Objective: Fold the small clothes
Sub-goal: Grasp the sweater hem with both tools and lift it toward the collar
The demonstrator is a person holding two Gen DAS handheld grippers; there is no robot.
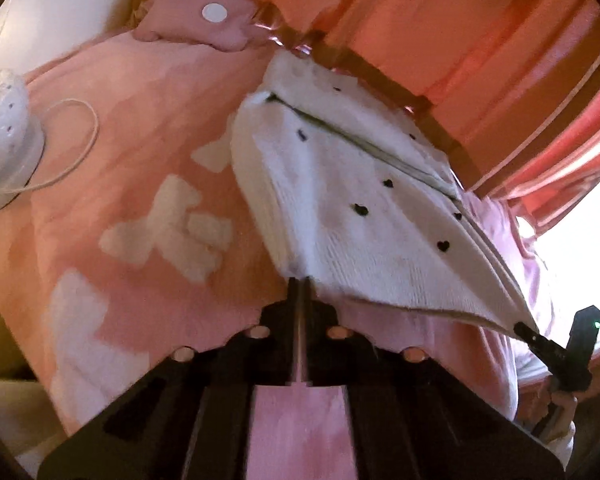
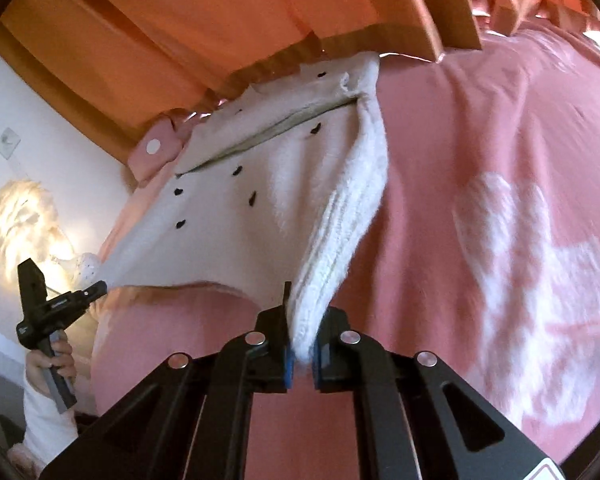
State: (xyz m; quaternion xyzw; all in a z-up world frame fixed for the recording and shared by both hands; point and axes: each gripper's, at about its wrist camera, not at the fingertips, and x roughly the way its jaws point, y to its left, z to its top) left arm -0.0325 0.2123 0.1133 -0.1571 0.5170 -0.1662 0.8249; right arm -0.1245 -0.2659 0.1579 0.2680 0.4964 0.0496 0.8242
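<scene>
Garment: white knitted small garment with black heart dots (image 1: 364, 208) hanging lifted over the pink bedspread with white patches (image 1: 140, 160), far hem trailing on it
Left gripper (image 1: 300, 280): jaws clamping near-left corner
Right gripper (image 2: 302, 344): blue pads pinching near-right corner
Progress: fold appearing underway, nothing laid flat yet
Room: bedspread lying open beneath; orange headboard (image 2: 180, 32) and white perforated lamp (image 1: 0, 128) standing beyond the garment

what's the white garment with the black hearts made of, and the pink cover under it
White garment: looks like soft knit, maybe fleecy cotton; ribbed rows show and its edges are fuzzy. Pink cover: seems a matte woven or brushed fabric with pale printed patches; blur leaves the weave unclear.
</scene>
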